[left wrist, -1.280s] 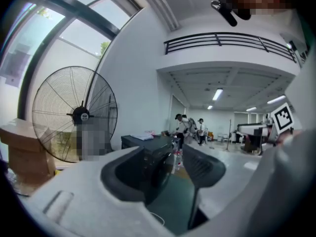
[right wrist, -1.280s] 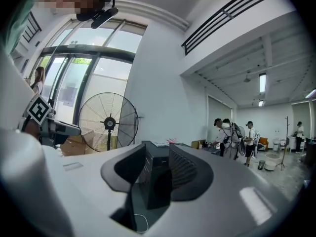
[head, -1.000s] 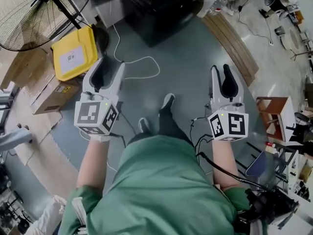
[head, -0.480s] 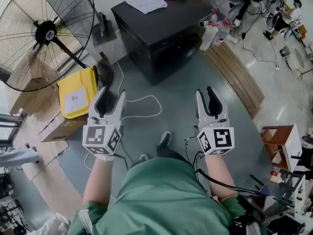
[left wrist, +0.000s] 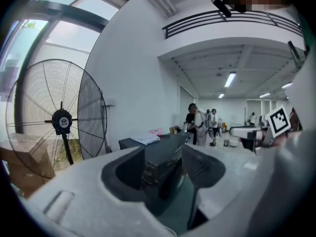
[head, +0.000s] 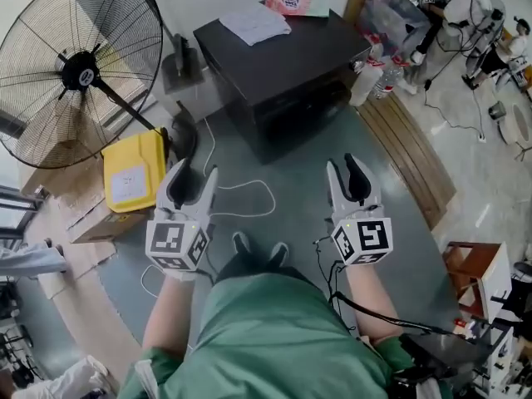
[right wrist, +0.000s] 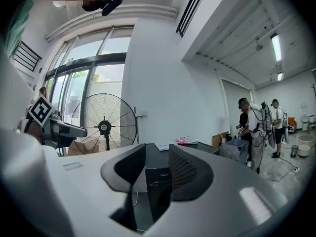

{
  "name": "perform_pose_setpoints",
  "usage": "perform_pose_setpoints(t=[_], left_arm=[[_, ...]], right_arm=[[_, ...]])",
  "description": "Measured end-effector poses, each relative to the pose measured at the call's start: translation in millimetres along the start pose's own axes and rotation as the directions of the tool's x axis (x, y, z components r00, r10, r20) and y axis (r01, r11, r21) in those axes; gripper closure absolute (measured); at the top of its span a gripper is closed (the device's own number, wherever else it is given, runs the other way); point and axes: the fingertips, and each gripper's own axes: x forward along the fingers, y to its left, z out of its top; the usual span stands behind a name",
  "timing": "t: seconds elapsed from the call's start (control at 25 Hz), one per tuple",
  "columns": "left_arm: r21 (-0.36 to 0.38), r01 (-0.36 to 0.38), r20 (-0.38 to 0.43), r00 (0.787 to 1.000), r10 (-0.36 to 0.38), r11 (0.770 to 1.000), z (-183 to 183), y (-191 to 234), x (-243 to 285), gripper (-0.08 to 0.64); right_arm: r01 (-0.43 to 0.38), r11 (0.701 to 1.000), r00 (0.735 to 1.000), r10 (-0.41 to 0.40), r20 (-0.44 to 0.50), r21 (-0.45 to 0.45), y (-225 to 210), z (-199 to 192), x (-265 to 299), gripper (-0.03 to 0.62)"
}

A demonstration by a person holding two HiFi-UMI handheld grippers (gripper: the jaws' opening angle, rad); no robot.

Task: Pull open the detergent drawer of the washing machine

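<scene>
The black washing machine (head: pixel 283 65) stands ahead on the grey floor, its dark front facing me. Neither gripper touches it. My left gripper (head: pixel 191 179) is held out level at the left, open, with nothing between its jaws. My right gripper (head: pixel 344 169) is held out at the right, also open and empty. In the left gripper view the machine (left wrist: pixel 160 169) shows through the gap between the jaws, seen from a corner. In the right gripper view its front top panel (right wrist: pixel 159 176) shows between the jaws; the drawer itself I cannot make out.
A large floor fan (head: pixel 79 77) stands at the left, with a yellow box (head: pixel 131 173) and cardboard boxes below it. A white cable (head: pixel 243 198) loops on the floor before the machine. Papers (head: pixel 256 23) lie on its top. Wooden planks (head: pixel 407 152) lie at the right; people stand beyond.
I have walked forward: the machine, barely in view at the top edge a second ago, now shows whole and nearer. Both grippers went with me, jaws unchanged.
</scene>
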Motion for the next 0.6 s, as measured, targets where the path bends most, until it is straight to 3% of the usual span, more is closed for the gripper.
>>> perform_pose_setpoints(t=[0.24,0.48,0.6], left_arm=[[-0.001,0.013,-0.017,1.0,-0.013,1.0,3.0,14.0,42.2,0.325],[-0.007,0.089,-0.026,0.996,-0.09,0.996,4.3,35.0,115.4,0.325],[-0.02,0.127,-0.035,0.991,-0.127,0.992,6.2,51.8,150.5,0.325]], right_arm=[[-0.01,0.999,0.999,0.012,-0.038,0.05,-18.6,-12.7,36.7,0.462],[-0.006,0.991,0.996,0.018,-0.085,0.133,-46.0,-31.8,95.2,0.462],[0.035,0.988,0.994,-0.018,-0.109,0.152,-61.3,-39.7,126.6,0.462]])
